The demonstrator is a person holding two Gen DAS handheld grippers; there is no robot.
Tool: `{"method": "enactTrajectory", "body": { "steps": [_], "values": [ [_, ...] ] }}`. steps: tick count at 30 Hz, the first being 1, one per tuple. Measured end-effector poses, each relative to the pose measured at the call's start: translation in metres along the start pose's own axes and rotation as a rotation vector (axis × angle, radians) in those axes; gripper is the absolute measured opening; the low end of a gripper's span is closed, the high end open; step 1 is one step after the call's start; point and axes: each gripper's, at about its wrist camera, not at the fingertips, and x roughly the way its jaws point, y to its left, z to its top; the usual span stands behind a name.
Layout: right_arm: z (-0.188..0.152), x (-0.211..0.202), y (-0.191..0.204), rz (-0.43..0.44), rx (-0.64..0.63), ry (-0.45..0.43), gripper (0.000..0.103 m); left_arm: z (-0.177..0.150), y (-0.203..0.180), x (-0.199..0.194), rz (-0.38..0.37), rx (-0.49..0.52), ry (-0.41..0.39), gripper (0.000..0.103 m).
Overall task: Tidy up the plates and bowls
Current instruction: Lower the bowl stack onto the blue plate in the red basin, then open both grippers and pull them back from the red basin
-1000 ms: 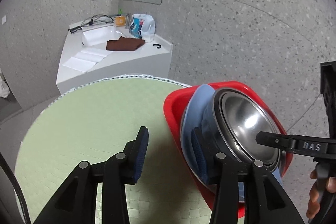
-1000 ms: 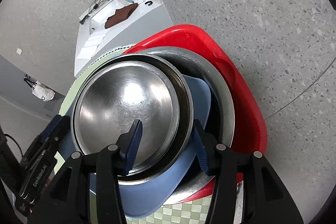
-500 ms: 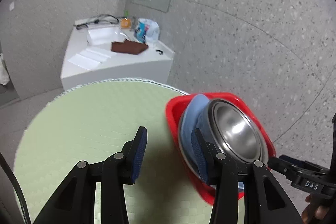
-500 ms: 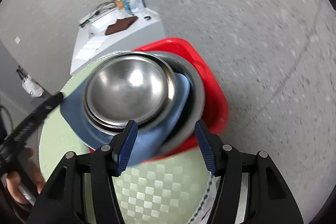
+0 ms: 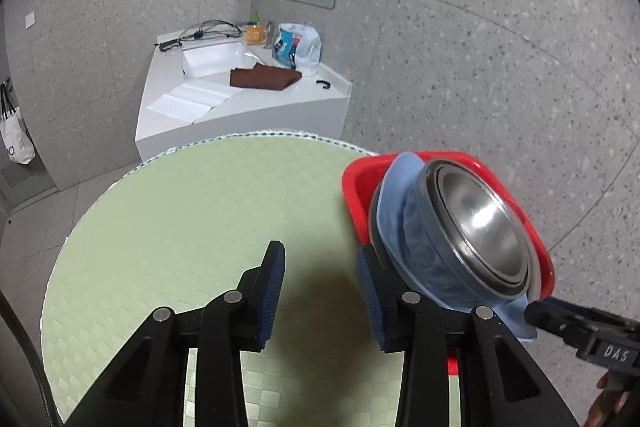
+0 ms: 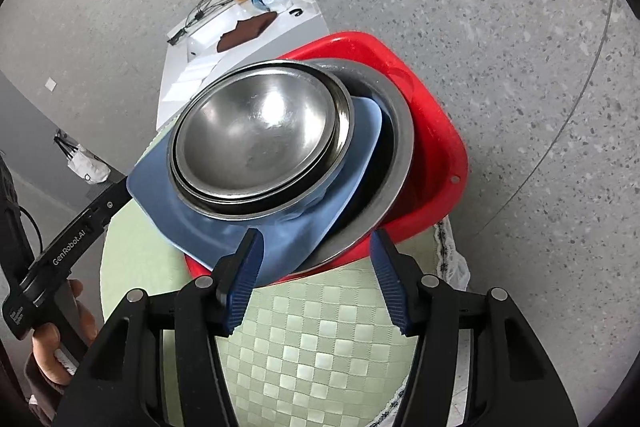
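A red basin [image 6: 432, 131] stands at the right edge of the round green table [image 6: 320, 347]. In it lie a wide steel plate [image 6: 396, 155], a blue square plate [image 6: 192, 211], a blue bowl [image 5: 424, 247] and nested steel bowls [image 6: 260, 139] on top. My right gripper [image 6: 316, 279] hovers just short of the stack's near edge. Its jaws are closing a little and the pads press on nothing. My left gripper [image 5: 320, 291] sits left of the basin [image 5: 536, 251] over bare table [image 5: 180, 227]. Its jaws are closing with nothing between them.
A white corner counter [image 5: 248, 107] beyond the table holds a brown cloth [image 5: 264, 79], a plastic bag and cables. A tote bag [image 5: 14, 143] hangs at the far left wall. Grey speckled floor surrounds the table. A hand [image 6: 52, 359] holds the left gripper's handle.
Both grippers have drawn back from the stack. The right jaws, earlier astride the steel bowls' rim, are now off it. The left jaws have narrowed.
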Motion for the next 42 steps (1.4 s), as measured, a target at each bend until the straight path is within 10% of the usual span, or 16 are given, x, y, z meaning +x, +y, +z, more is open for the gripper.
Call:
{"method": "enactTrajectory", "body": {
  "steps": [9, 19, 32, 42],
  "values": [
    [0.001, 0.000, 0.002, 0.016, -0.013, 0.004, 0.051, 0.001, -0.009, 0.013, -0.034, 0.030, 0.039, 0.015],
    [0.001, -0.007, 0.002, -0.008, -0.032, -0.020, 0.051, 0.004, -0.009, 0.014, -0.019, 0.022, 0.055, 0.018],
    [-0.039, -0.073, 0.050, -0.027, -0.143, -0.163, 0.061, -0.039, -0.020, -0.096, -0.001, 0.058, -0.071, 0.067],
    [-0.135, -0.169, 0.083, -0.051, -0.178, -0.310, 0.079, -0.146, -0.023, -0.259, 0.031, 0.083, -0.204, 0.091]
  ]
}}
